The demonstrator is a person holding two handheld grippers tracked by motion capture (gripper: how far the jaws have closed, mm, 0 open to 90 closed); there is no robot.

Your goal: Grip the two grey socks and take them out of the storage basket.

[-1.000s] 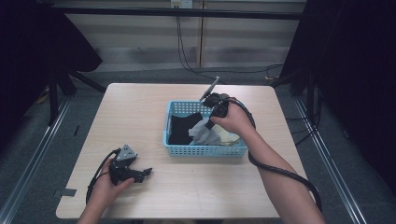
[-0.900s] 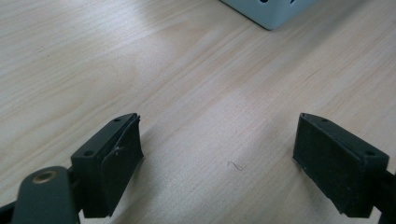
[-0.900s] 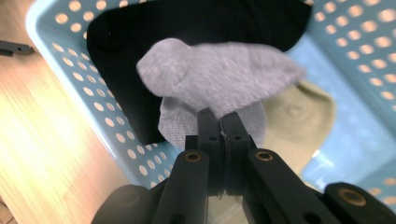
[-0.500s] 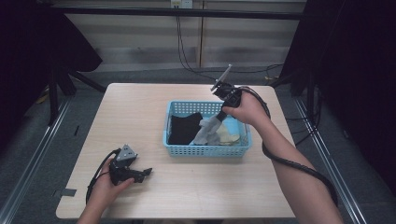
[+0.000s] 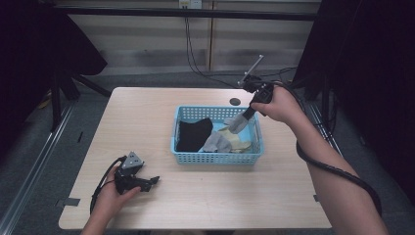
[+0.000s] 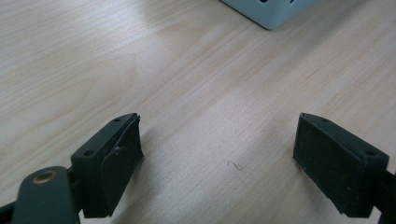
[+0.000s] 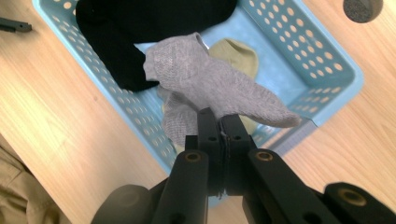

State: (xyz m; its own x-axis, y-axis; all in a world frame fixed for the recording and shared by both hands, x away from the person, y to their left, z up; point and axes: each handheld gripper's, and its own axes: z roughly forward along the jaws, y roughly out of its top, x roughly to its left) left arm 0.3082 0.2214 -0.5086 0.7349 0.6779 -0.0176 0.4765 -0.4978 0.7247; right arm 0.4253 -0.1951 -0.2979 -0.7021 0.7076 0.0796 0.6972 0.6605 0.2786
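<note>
Sock, grey [image 7: 210, 84]: hangs from the right gripper [image 7: 223, 122] above the basket [image 7: 322, 60], pinched at one end, rest drooping free toward the basket floor. In the high view it sits at about 2 o'clock on the table [image 5: 147, 117], just over the basket's far right corner.

Near to far:
- Left gripper [image 5: 139, 181], table at 8 o'clock, resting on the wood in the person's left hand [image 5: 110, 198]. Jaws wide apart, nothing between them; bare table shows in the gap.
- Basket, centre-right. Inside: black cloth [image 5: 193, 134] on its 9 o'clock side, a second grey piece [image 5: 215, 143] in the middle, a pale yellow-green sock [image 7: 236, 53] under and beside it.
- Right gripper, raised over the far right corner, jaws closed on the sock edge, pads meeting with only thin knit between.
- Small dark disc [image 5: 235, 102] on the table beyond the basket, at 12 o'clock.

Handling, as judgement: light, limp knit, no stiffness; it folds and swings with any move. Not fragile, not slippery, the weave gives the pads bite. An edge pinch suffices for the weight, but a deeper bite on a doubled fold would hold surer. Loose end may snag the basket rim or drag the piece below.
</note>
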